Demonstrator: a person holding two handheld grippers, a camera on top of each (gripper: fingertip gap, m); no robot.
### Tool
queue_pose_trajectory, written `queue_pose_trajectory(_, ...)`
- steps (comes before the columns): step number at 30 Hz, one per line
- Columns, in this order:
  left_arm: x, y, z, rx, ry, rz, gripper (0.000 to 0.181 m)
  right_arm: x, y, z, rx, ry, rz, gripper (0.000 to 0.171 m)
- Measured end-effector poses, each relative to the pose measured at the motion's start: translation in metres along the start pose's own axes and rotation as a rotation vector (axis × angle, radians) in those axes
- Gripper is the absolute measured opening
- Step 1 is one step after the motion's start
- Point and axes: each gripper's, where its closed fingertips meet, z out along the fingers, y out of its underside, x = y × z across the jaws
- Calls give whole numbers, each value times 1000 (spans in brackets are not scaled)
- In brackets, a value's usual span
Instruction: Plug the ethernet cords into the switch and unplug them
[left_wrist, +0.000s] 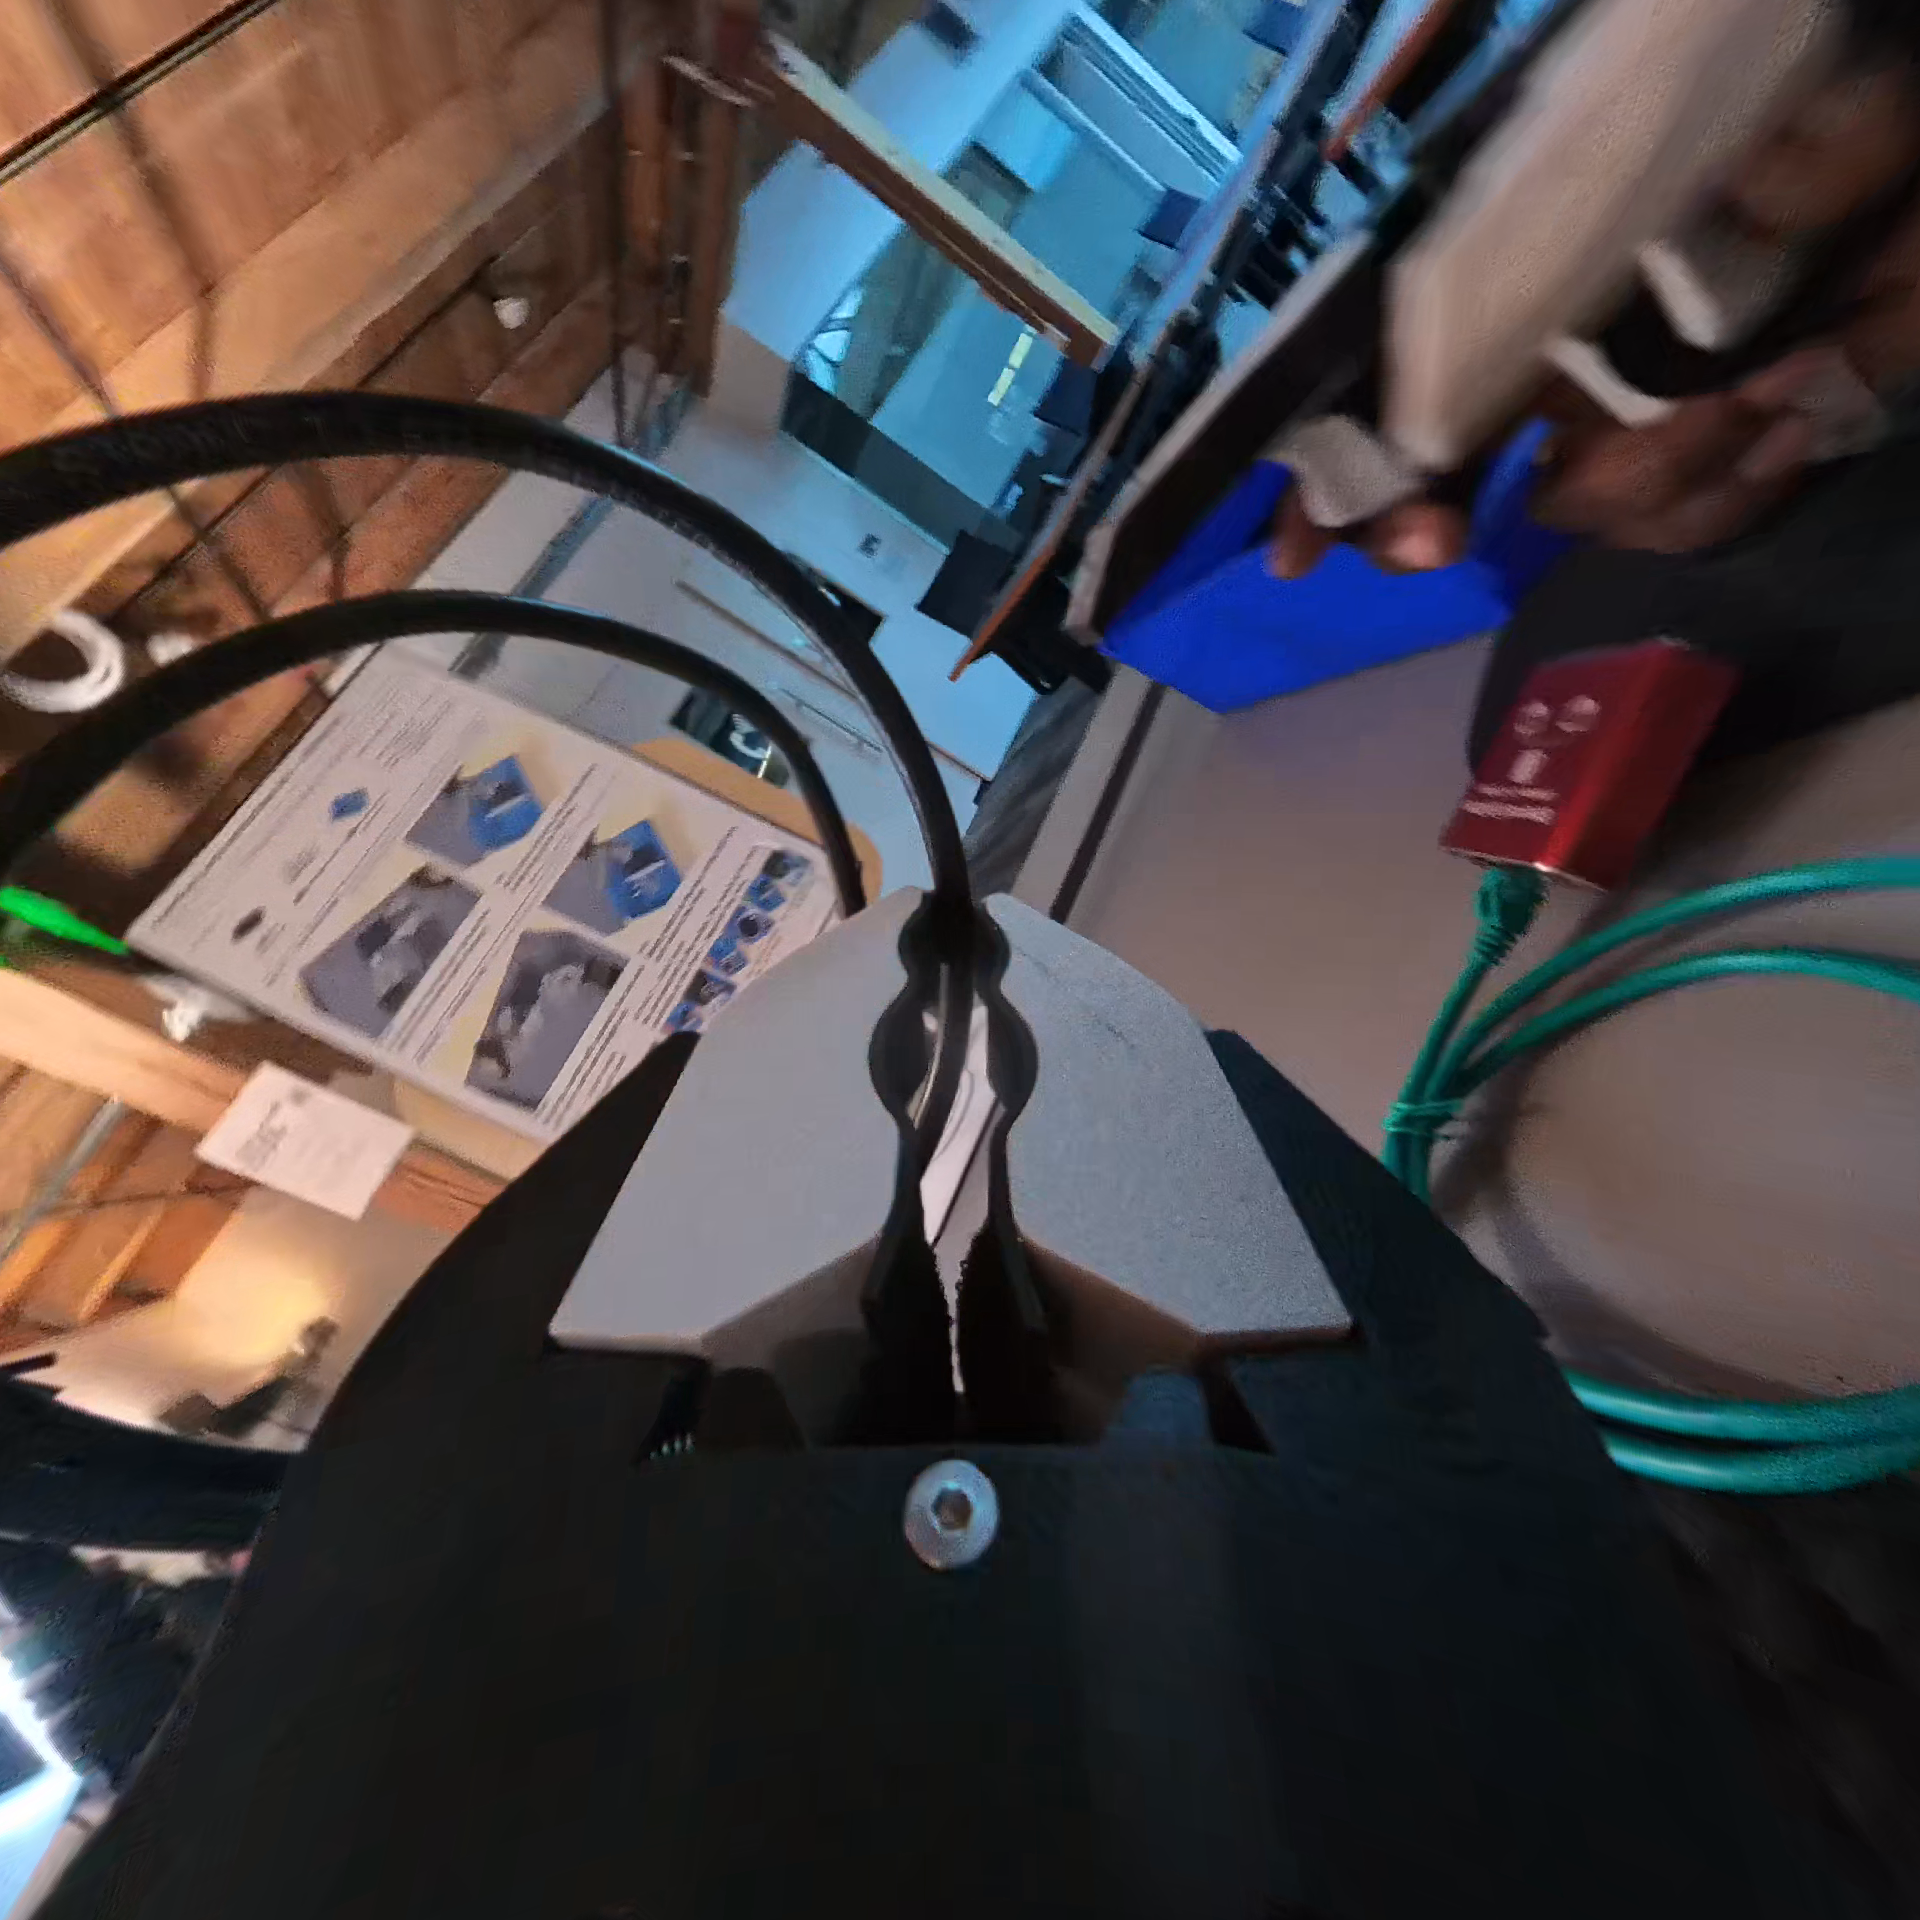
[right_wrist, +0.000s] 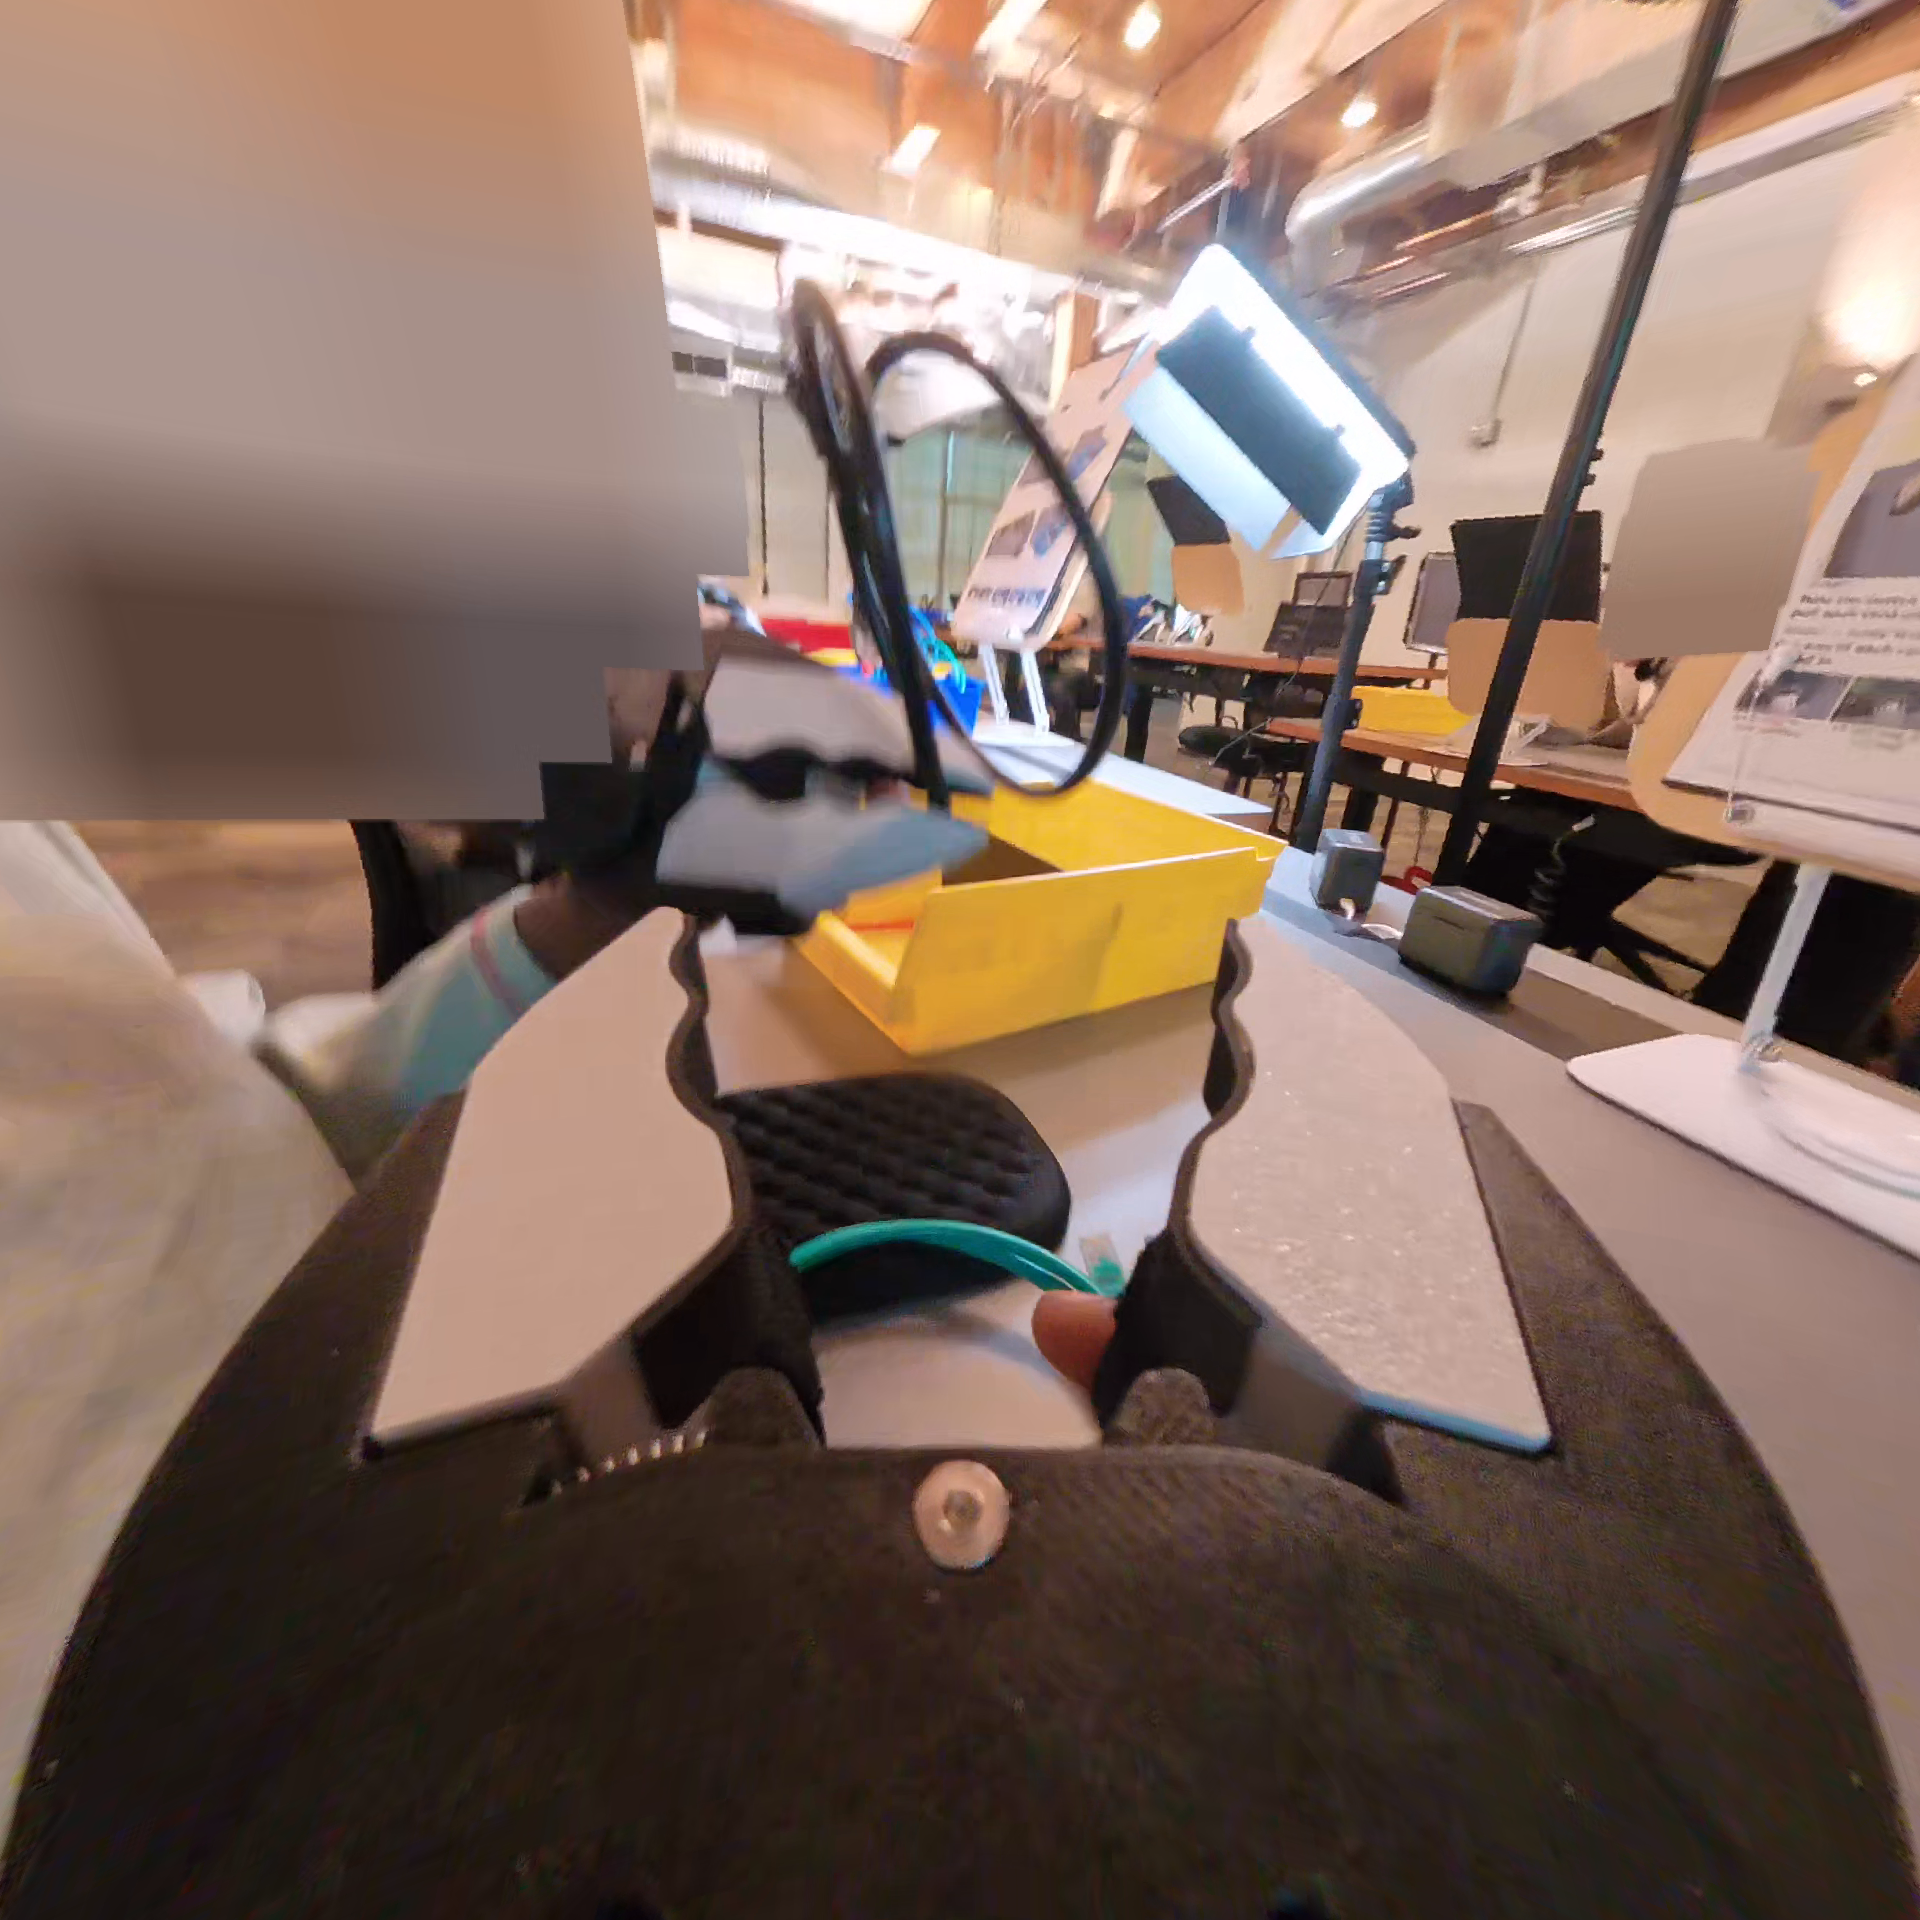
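Note:
My left gripper (left_wrist: 951, 920) is shut on a black cord (left_wrist: 623, 473) that loops up and to the left. It also shows in the right wrist view (right_wrist: 821, 800), raised above the table with the black cord (right_wrist: 1101, 582) looping over it. A red switch (left_wrist: 1590, 764) lies on the grey table (left_wrist: 1247, 831). A green ethernet cord (left_wrist: 1507, 914) meets its near edge and looks plugged in, with its coils trailing right. My right gripper (right_wrist: 961, 977) is open and empty, low over the table. A green cord (right_wrist: 935, 1242) lies under it, on a black textured pad (right_wrist: 894, 1143).
A yellow bin (right_wrist: 1039, 935) stands just beyond my right gripper. A blue bin (left_wrist: 1299, 613) and a person's hand (left_wrist: 1351, 530) are behind the switch. A light panel on a stand (right_wrist: 1268, 416), a black pole (right_wrist: 1538, 540), two small grey boxes (right_wrist: 1465, 935) and a sign stand (right_wrist: 1766, 1112) are to the right. The grippers' ends are close to 7 cm from one another.

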Motion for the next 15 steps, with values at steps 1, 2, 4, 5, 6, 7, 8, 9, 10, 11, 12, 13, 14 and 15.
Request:
queue_pose_trajectory(1,15,-1,8,-19,31,59,5,3,-1,0,22,10,42,97)
queue_pose_trajectory(2,29,-1,16,-40,62,116,5,8,-1,0,40,25,77,99)
queue_pose_trajectory(4,53,-4,26,-56,105,231,6,17,1,-3,48,58,106,99)
queue_pose_trajectory(5,64,-7,29,-54,127,280,5,19,4,-5,35,64,100,97)
queue_pose_trajectory(6,74,-9,32,-52,153,310,6,18,8,-6,12,52,79,83)
queue_pose_trajectory(7,81,-9,35,-62,173,321,6,14,10,-7,-8,26,39,49)
queue_pose_trajectory(8,85,-9,38,-72,181,325,6,13,11,-9,-16,26,-6,16)
queue_pose_trajectory(9,88,-9,39,-66,193,307,7,16,11,-10,-21,53,-39,12)
queue_pose_trajectory(10,90,-11,39,-54,217,258,7,18,12,-12,-32,71,-41,11)
queue_pose_trajectory(11,89,-14,37,-27,228,194,9,21,12,-14,-29,81,-13,10)
queue_pose_trajectory(12,84,-20,34,18,227,124,14,26,9,-17,-4,94,28,10)
queue_pose_trajectory(13,75,-28,29,76,218,44,18,31,6,-21,34,103,73,10)
queue_pose_trajectory(14,64,-36,23,140,209,-50,20,35,3,-26,72,105,122,9)
queue_pose_trajectory(15,50,-43,16,208,193,-155,21,38,-1,-30,114,95,166,7)
